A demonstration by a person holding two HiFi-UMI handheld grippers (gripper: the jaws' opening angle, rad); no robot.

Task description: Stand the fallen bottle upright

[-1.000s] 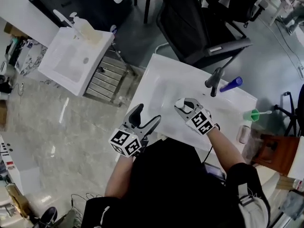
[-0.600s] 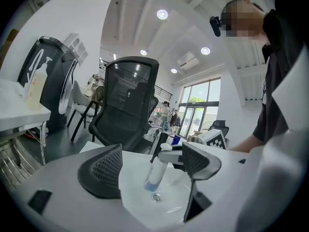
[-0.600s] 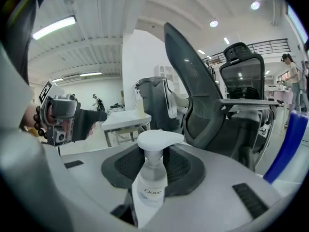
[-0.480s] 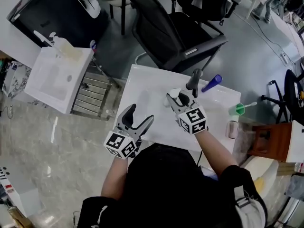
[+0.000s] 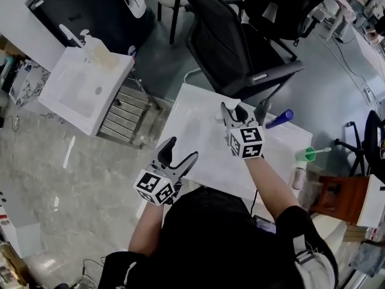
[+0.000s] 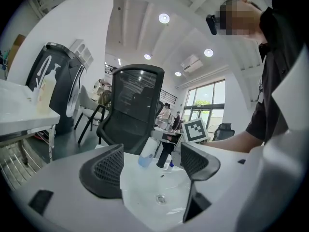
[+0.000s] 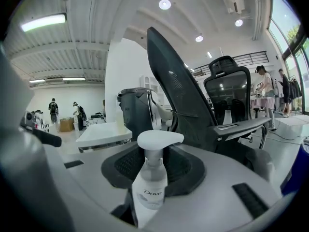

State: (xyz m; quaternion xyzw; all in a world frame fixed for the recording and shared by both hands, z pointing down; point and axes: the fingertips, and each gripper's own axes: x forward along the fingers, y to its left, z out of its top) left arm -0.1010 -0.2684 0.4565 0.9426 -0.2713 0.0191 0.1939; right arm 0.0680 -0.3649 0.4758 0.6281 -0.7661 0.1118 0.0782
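Note:
A white pump bottle (image 7: 150,190) with a white pump head stands upright between the jaws in the right gripper view. My right gripper (image 7: 153,164) is shut on its body. In the head view that gripper (image 5: 233,109) is held over the far side of the white sink basin (image 5: 198,131), close to the black faucet (image 5: 263,110), and hides most of the bottle. The left gripper view shows the bottle (image 6: 146,153) leaning beside the faucet (image 6: 164,153). My left gripper (image 5: 178,155) hovers at the basin's near edge, jaws wide and closing slightly, nothing between them.
A blue bottle (image 5: 280,118) lies behind the faucet. A green cup (image 5: 308,155) with a toothbrush and a small can (image 5: 296,177) stand at the right. A black office chair (image 5: 240,59) is behind the basin, and a second white sink (image 5: 90,86) stands at the left.
My right gripper has lifted the bottle and carried it away from me toward the faucet, turning it more upright. The left gripper has shifted only slightly.

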